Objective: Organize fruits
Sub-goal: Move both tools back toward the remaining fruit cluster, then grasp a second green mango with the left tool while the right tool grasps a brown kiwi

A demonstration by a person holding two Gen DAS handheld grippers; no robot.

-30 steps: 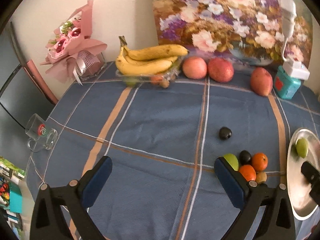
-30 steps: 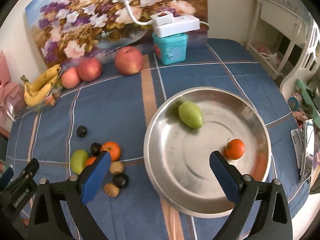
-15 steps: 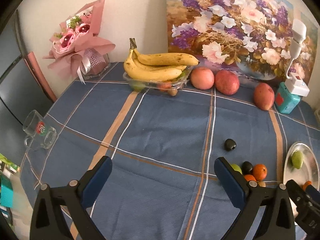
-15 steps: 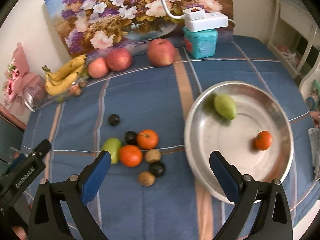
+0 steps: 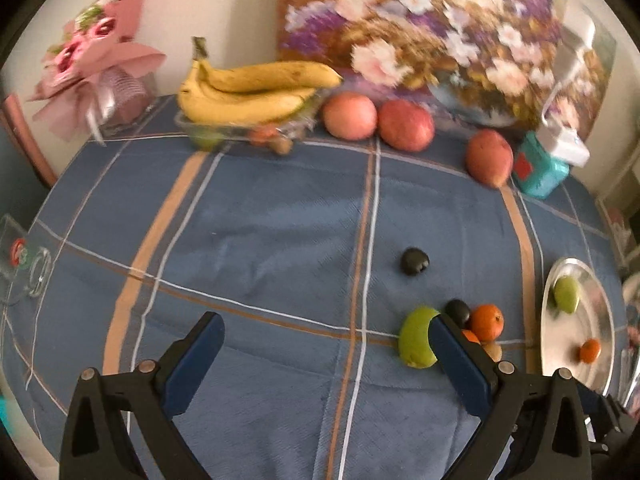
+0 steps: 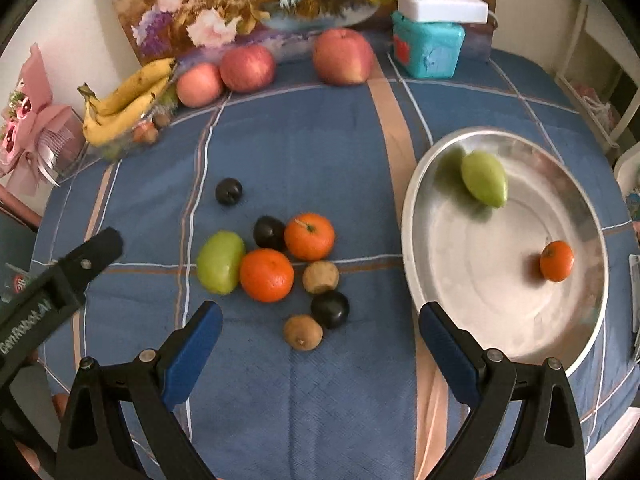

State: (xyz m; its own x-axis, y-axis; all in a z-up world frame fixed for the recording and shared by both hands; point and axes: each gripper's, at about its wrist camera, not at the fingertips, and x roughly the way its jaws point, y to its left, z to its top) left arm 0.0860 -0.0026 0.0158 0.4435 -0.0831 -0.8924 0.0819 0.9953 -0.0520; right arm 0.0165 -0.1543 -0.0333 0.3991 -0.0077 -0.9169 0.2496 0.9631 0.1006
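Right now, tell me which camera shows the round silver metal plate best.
The right wrist view: the round silver metal plate shows nearly whole, with a green fruit and a small orange inside. The left wrist view shows only a squeezed sliver of it at the right edge, though both fruits remain visible there.

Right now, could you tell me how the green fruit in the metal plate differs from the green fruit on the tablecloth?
The green fruit in the plate lies alone near the metal plate's far rim; the green fruit on the cloth touches an orange. The plate one tapers to a point; the cloth one looks blockier. Both are light green and smooth.
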